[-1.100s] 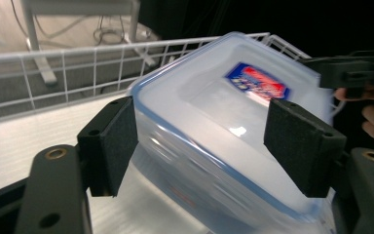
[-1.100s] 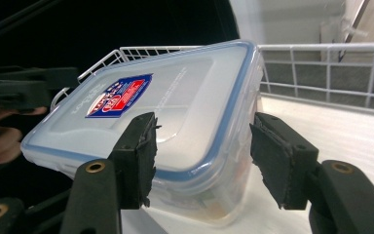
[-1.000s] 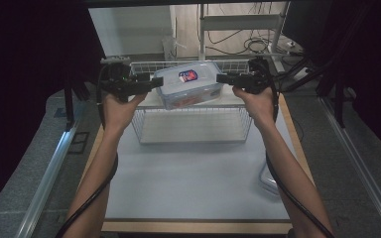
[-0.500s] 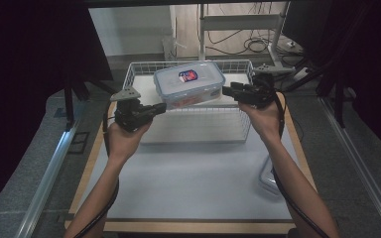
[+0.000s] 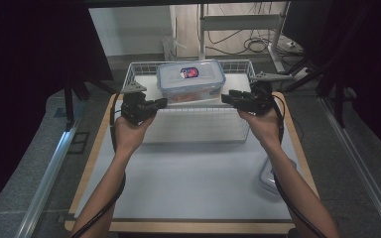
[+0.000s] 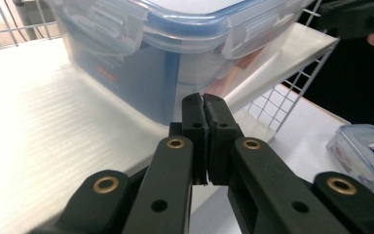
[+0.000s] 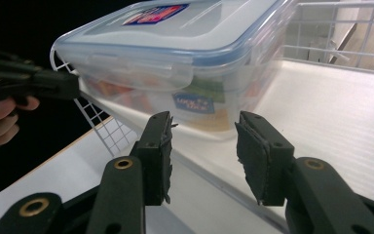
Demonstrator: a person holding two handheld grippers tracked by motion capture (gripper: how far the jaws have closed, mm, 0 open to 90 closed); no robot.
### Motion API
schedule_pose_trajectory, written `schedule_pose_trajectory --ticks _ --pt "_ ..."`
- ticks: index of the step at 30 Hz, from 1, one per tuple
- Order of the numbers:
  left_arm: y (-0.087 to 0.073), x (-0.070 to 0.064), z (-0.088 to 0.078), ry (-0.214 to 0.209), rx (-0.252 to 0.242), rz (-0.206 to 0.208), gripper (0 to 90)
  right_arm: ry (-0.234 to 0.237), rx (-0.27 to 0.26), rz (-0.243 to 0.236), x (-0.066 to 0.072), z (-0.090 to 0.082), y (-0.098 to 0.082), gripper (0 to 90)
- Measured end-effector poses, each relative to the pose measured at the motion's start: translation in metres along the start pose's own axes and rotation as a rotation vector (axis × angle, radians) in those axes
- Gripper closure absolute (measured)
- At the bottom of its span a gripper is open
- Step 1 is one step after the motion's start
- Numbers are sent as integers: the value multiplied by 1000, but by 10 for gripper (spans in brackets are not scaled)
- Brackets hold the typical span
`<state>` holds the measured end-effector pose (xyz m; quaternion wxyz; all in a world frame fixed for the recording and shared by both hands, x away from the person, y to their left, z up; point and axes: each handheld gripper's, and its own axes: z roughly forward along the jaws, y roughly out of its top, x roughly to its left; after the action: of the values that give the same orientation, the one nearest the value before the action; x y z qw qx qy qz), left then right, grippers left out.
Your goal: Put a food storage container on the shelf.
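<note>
In the wire basket (image 5: 198, 130) at the far end of the desk (image 5: 188, 188), the lidded box (image 5: 191, 82) sits flat on the white liner, toward the basket's back wall. I hold the left tool (image 5: 161, 102) just outside the box's left side; its jaws are clenched pad to pad on nothing, clear of the box. In the left gripper view the left tool (image 6: 203, 100) points at the box's (image 6: 175, 44) lower corner. I hold the right tool (image 5: 226, 96) near the box's right side; its jaws have just been closing and stand partly apart with nothing between them. In the right gripper view the box (image 7: 175, 63) lies just beyond the right tool (image 7: 202, 124), untouched. A second box (image 5: 270, 173) rests on the desk beside my right forearm.
</note>
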<state>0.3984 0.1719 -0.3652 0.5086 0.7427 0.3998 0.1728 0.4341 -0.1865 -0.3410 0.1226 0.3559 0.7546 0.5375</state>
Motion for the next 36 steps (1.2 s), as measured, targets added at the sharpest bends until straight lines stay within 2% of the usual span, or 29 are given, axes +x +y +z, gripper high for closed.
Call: schedule_pose_trajectory --ticks 7,13,17,22,28,32,36 --pt "6 6 8 27 16 -26 883 10 13 -10 3 2 -6 551" --pt "5 1 3 23 15 -1 844 18 21 -7 5 2 -11 536" --pt "-1 -6 -6 29 11 21 753 21 30 -39 11 -2 -13 493" --pt "-12 -15 -19 15 12 33 590 18 50 -90 22 -7 -20 423" --pt "-31 -32 -31 39 31 98 439 13 75 -146 32 -12 -34 341" --pt "-48 -44 -36 45 52 132 348 19 82 -164 37 -17 -46 285" --pt "-68 -53 -40 50 43 146 283 23 87 -170 39 -21 -61 223"
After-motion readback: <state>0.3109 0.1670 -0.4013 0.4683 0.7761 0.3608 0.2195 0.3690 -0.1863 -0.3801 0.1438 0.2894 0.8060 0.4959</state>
